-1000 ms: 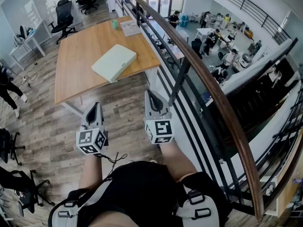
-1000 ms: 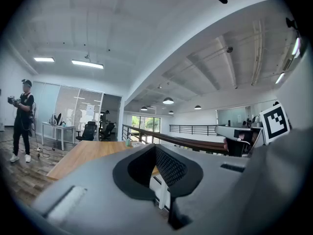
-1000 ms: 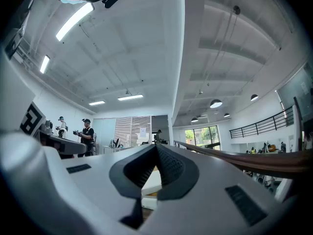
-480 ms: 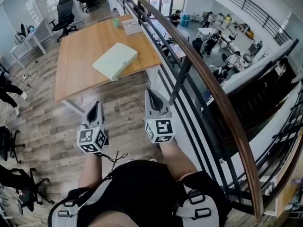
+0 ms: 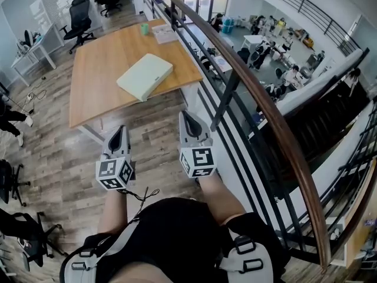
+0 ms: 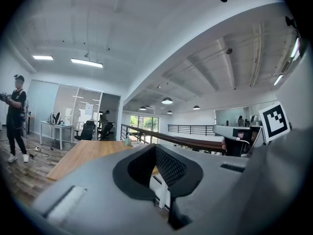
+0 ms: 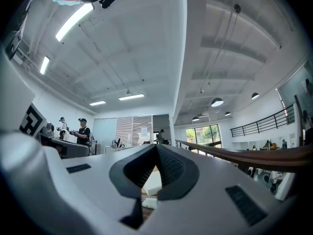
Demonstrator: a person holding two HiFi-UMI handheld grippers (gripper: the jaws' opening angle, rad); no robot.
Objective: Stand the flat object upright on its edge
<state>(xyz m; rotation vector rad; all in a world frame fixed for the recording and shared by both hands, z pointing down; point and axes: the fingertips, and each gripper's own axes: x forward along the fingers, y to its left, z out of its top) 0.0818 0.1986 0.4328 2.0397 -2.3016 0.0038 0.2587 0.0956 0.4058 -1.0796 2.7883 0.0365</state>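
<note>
The flat object is a pale, cream-coloured box (image 5: 145, 75) lying flat on the wooden table (image 5: 97, 93), near the table's right front part. Both grippers hang over the plank floor, short of the table's front edge and well apart from the box. My left gripper (image 5: 119, 130) is shut with nothing in it. My right gripper (image 5: 187, 116) is also shut and empty, close to the railing. In the right gripper view a bit of the pale box (image 7: 154, 179) shows through the gap under the closed jaws.
A small green cup (image 5: 143, 29) and a stack of papers (image 5: 164, 34) sit at the table's far end. A railing with a wooden handrail (image 5: 259, 99) runs along the right, above a lower floor. Office chairs (image 5: 79, 22) stand at the back left, and a person (image 5: 9, 114) at the left edge.
Both grippers stay in the same place, shut. The view has shifted very slightly.
</note>
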